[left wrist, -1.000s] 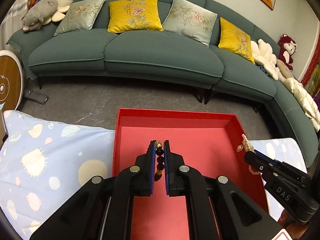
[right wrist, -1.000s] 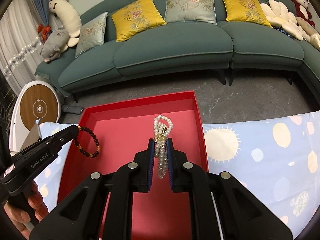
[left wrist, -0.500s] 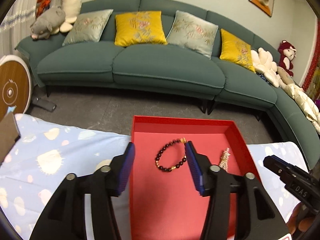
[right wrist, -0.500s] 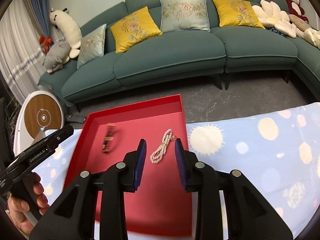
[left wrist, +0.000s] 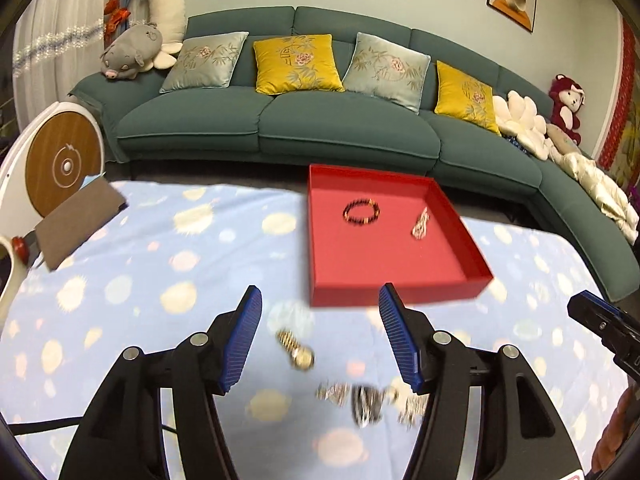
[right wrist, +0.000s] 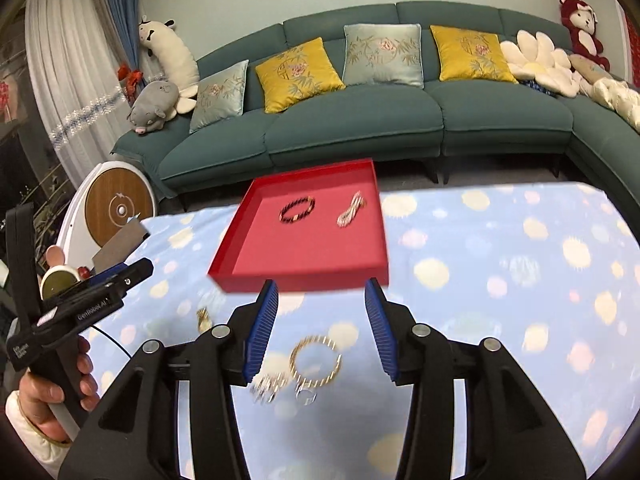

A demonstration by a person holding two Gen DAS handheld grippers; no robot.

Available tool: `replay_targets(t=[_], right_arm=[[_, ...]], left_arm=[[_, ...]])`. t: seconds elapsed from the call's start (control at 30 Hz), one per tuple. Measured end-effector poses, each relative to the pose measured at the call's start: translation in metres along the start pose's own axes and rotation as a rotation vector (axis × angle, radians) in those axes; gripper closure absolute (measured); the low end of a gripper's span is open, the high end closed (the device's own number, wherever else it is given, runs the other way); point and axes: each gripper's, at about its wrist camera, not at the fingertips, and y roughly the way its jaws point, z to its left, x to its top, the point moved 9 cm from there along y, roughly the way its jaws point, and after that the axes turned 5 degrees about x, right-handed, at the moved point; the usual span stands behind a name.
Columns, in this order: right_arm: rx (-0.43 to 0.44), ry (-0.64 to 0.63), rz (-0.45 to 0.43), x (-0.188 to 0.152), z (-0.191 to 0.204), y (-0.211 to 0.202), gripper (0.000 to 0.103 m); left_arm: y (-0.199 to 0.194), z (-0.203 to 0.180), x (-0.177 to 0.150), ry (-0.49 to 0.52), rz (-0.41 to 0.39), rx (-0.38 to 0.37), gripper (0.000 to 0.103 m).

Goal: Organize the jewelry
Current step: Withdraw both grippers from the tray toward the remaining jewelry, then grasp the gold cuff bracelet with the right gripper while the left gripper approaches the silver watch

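Left wrist | spotted blue cloth; red tray; teal sofa

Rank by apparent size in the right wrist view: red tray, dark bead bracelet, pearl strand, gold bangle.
1. red tray
2. gold bangle, though it lies nearer the camera
3. dark bead bracelet and pearl strand: too alike to rank

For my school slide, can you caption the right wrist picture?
Open right gripper above a gold bangle on the spotted blanket; beaded bracelet and pearls lie in the red tray.

A curved teal sofa (yellow and grey cushions) faces a dotted blue tablecloth.
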Motion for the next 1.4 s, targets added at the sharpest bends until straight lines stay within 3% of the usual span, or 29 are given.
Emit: replay_targets(t=[0.2, 0.37, 0.43, 0.73, 1.07, 1.4], right_arm=[[-0.040, -0.008, 0.089, -0.050, 0.002, 0.020, 0.059], [-0.054, -0.005, 0.153, -0.067, 0.000, 0.052, 0.059], [-0.051, 0.025, 0.174, -0.073, -0.004, 0.065, 0.053], [-0.081, 0.037, 0.270, -0.101, -0.002, 0.110, 0.049], [-0.101, -0.006, 0.264, -0.104, 0.004, 0.120, 0.047], [-0.126, -0.042, 0.220, -0.094, 0.003, 0.114, 0.052]], left_arm=[[0.010, 0.012, -0.050, -0.063, 0.109, -0.006, 0.044], [0.025, 0.021, -0.061, -0.090, 0.136, -0.006, 0.044], [0.030, 0.018, -0.065, -0.094, 0.154, -0.022, 0.044], [0.043, 0.003, -0.079, -0.031, 0.198, -0.035, 0.044], [0.042, 0.003, -0.081, -0.034, 0.206, -0.049, 0.044], [0.049, -0.017, -0.097, 0.016, 0.242, -0.065, 0.044]])
